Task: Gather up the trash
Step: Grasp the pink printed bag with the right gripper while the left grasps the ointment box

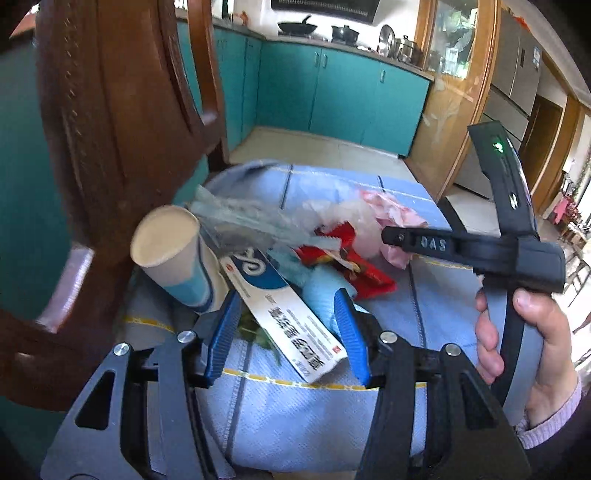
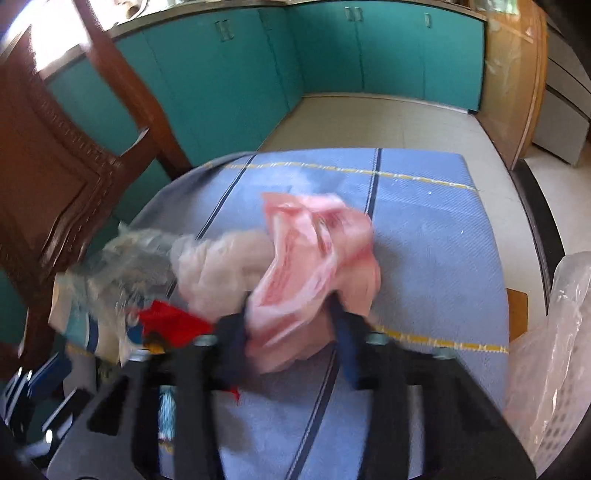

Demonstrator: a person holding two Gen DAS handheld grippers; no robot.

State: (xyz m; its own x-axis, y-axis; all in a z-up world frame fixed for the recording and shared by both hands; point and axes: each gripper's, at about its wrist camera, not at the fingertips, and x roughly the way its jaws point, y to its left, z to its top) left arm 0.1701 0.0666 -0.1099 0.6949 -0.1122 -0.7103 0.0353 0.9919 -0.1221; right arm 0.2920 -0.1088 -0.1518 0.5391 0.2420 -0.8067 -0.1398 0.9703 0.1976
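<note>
Kitchen, teal cabinets (image 2: 240,85); blue-clothed worktop (image 2: 424,221) piled with trash.
Left gripper (image 1: 288,328) clamped on toothpaste box (image 1: 284,306) beside paper cup (image 1: 173,254); right gripper (image 2: 291,328) clamped on pink plastic bag (image 2: 317,251).

A home kitchen with an eating table

Teal base cabinets (image 1: 332,88) run along the back of the left wrist view under a countertop, turning a corner at upper left; a black wok (image 1: 297,26), a dark pot (image 1: 345,32) and shiny steel lidded pots (image 1: 404,46) stand on the countertop at upper centre. A wooden-framed glass door (image 1: 452,74) stands at upper right, with a steel refrigerator (image 1: 517,70) beyond it. Pale floor tiles (image 2: 388,122) fill the upper centre of the right wrist view. A carved dark wooden chair (image 1: 103,129) rises at left beside a table under a blue striped cloth (image 2: 424,221).
</note>
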